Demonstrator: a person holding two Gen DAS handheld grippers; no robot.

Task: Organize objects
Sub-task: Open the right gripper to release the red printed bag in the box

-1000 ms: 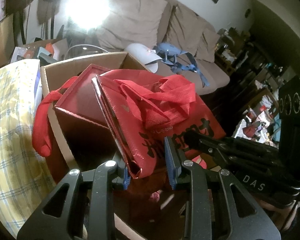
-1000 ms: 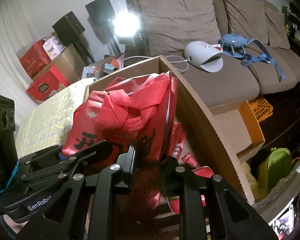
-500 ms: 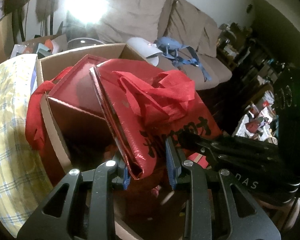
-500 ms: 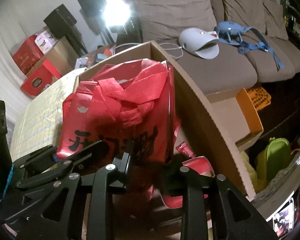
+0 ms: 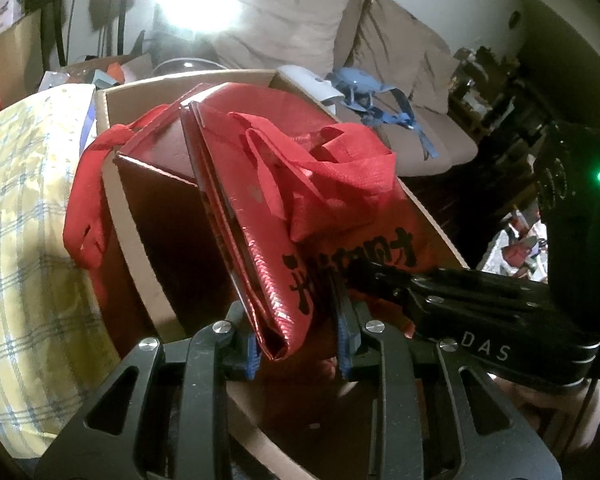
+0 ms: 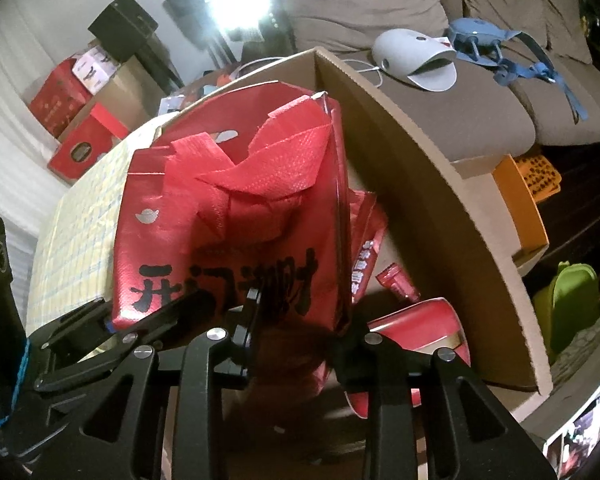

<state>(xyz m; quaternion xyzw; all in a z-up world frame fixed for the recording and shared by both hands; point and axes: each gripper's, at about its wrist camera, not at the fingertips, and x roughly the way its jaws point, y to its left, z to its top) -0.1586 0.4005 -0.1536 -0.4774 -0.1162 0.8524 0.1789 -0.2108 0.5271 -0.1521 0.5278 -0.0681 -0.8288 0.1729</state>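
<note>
A flat stack of shiny red bags (image 5: 340,216) with black characters and loose red handles stands upright in a big cardboard box (image 5: 112,216). My left gripper (image 5: 294,320) is shut on the stack's lower corner, blue pads on both sides. From the right, my right gripper (image 6: 296,312) straddles the same bags (image 6: 228,208). Its jaws are opening and stand slack around the lower edge. One of its fingers (image 5: 364,270) lies across the printed face. A dark red gift box (image 5: 156,148) with a red strap sits beside the bags.
A red tin (image 6: 420,332) and red packets (image 6: 396,280) lie on the box's floor. A yellow checked cloth (image 5: 20,240) lies left of the box. Behind is a brown sofa (image 6: 480,100) with a white device (image 6: 416,60) and blue straps (image 6: 500,48). An orange box (image 6: 520,200) stands to the right.
My right gripper has sunk toward the bags, and its jaws have spread wider around them. The left gripper has kept its hold and hardly moved.
</note>
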